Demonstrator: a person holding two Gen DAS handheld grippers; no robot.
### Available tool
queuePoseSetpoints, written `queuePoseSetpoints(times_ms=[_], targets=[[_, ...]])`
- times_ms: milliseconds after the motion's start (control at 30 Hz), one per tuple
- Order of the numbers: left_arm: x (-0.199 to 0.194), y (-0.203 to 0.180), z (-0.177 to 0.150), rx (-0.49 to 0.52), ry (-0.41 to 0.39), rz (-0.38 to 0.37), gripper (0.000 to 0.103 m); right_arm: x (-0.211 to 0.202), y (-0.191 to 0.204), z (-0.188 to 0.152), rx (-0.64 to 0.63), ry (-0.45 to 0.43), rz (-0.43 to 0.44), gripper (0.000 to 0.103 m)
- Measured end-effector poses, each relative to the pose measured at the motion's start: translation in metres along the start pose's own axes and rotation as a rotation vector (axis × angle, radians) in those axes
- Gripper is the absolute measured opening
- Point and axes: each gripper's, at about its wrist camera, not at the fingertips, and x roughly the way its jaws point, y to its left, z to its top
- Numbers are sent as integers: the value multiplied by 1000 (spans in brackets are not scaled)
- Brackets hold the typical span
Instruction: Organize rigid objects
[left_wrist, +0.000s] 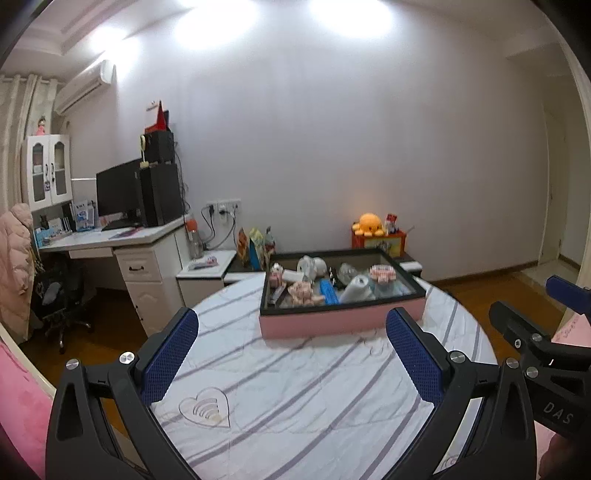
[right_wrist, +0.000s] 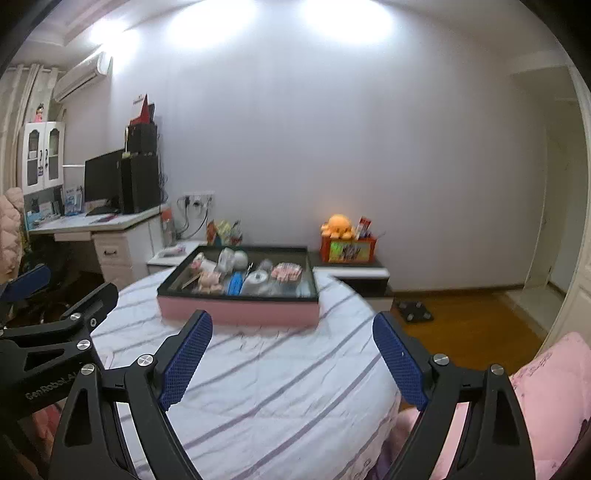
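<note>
Approach step, judging by the left wrist view: left gripper (left_wrist: 291, 354) jaws wide apart, empty, above striped bedsheet (left_wrist: 295, 387); pink tray (left_wrist: 340, 321) w/ mixed small items sits ahead, well apart. Right wrist view: right gripper (right_wrist: 291, 354) also wide apart, empty; tray (right_wrist: 240, 312) ahead-left. Next: reach in, pick one item.
</note>
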Motion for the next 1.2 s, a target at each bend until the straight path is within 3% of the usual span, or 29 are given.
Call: queuePoseSetpoints(times_ms=[233, 667, 833, 1200], targets=[[-9, 0, 11, 1, -73, 24, 103, -11, -2, 12, 4, -83, -27, 90], [-28, -1, 20, -11, -257, -7, 103, -25, -3, 22, -1, -233, -86, 90], [-28, 2, 15, -17, -267, 8, 103, -27, 8, 18, -23, -278, -109, 90], [-11, 8, 9, -23, -209, 8, 103, -22, 14, 14, -38, -269, -101, 90]])
